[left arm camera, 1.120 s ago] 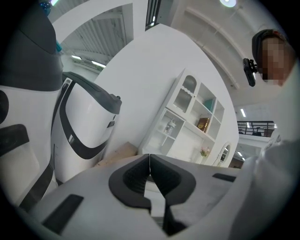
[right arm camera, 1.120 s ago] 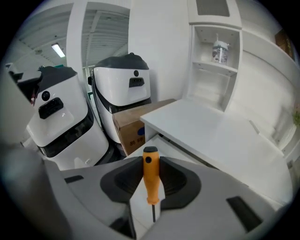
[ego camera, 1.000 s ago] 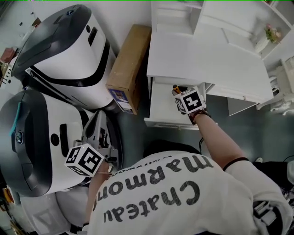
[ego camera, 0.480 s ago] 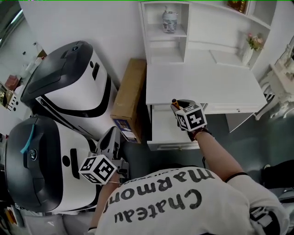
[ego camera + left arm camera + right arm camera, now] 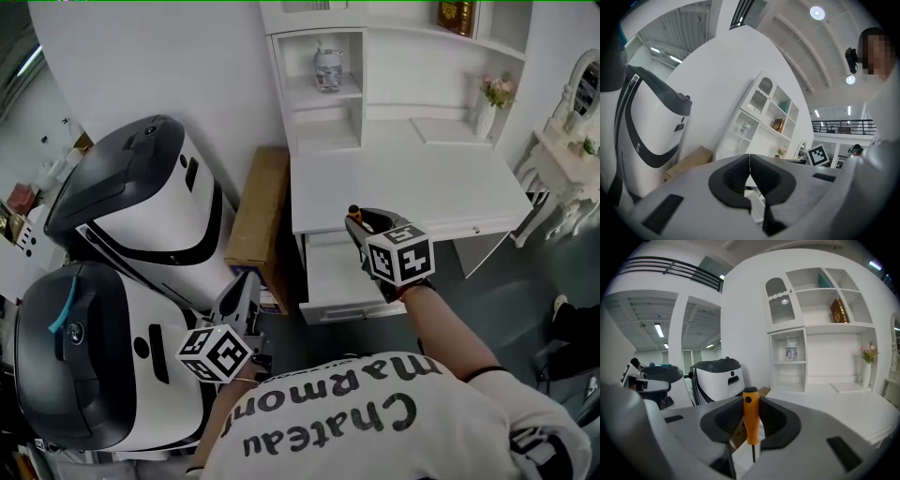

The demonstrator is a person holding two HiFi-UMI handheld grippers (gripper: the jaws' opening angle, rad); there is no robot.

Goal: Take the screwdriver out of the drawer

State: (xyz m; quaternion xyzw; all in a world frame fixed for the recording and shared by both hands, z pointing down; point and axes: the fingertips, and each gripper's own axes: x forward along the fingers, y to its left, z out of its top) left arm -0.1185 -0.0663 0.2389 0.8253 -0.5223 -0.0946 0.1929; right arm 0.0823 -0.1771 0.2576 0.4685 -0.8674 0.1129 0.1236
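An orange-handled screwdriver stands upright between the jaws of my right gripper, which is shut on its handle, the thin shaft hanging below. In the head view the right gripper is raised above the front edge of the white desk, the screwdriver's orange tip showing at its front. The open drawer lies below it. My left gripper hangs low at the left beside the white machines, its jaws shut with nothing between them.
Two large white-and-black machines fill the left. A brown cardboard box leans between them and the desk. A white shelf unit holds a jar, a book and flowers.
My right gripper has risen out of the drawer with the screwdriver, up to the level of the desk top. The left gripper has drifted up and to the right a little.
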